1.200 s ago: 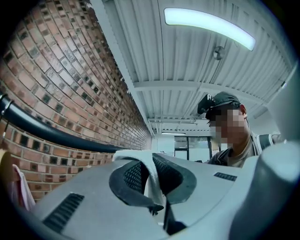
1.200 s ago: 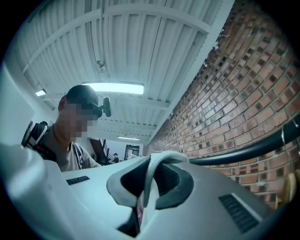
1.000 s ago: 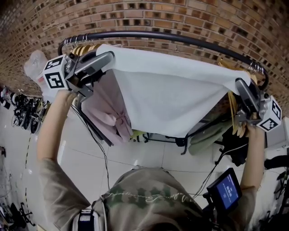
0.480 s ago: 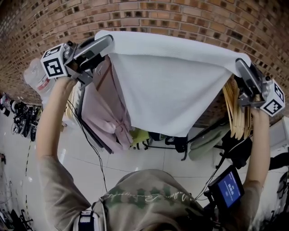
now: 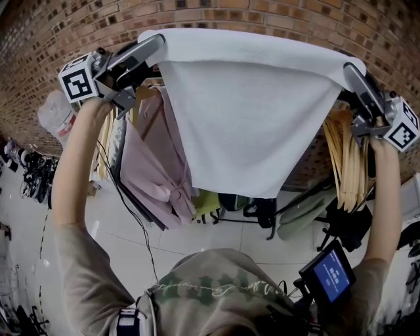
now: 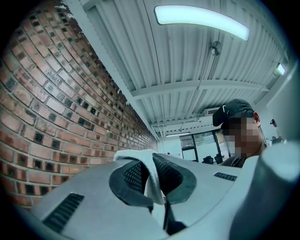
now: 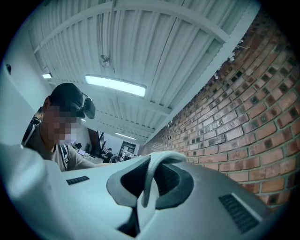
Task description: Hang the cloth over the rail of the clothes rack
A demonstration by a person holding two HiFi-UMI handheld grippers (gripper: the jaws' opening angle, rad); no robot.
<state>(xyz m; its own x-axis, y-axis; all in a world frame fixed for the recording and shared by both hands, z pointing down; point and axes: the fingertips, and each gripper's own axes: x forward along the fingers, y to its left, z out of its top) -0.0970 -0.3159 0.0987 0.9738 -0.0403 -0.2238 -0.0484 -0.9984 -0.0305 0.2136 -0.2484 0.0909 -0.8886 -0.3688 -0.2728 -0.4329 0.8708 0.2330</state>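
Note:
A white cloth [image 5: 252,111] is stretched wide in front of the brick wall, its lower part hanging in a point. My left gripper [image 5: 156,44] is shut on the cloth's top left corner, and my right gripper [image 5: 349,69] is shut on the top right corner. The left gripper view shows a fold of cloth [image 6: 151,176] pinched between the dark pads. In the right gripper view a strip of cloth [image 7: 149,180] is clamped the same way. The cloth hides the rack's rail in the head view.
A pink garment [image 5: 154,164] hangs below the left gripper, with wooden hangers [image 5: 348,161] at the right. A brick wall [image 5: 282,16] stands behind. A person [image 7: 58,126] stands across the room, and a small screen [image 5: 331,275] sits at the lower right.
Both grippers have lifted the cloth upward and toward the wall. The dark rail, seen above the cloth a second ago, is now hidden behind it.

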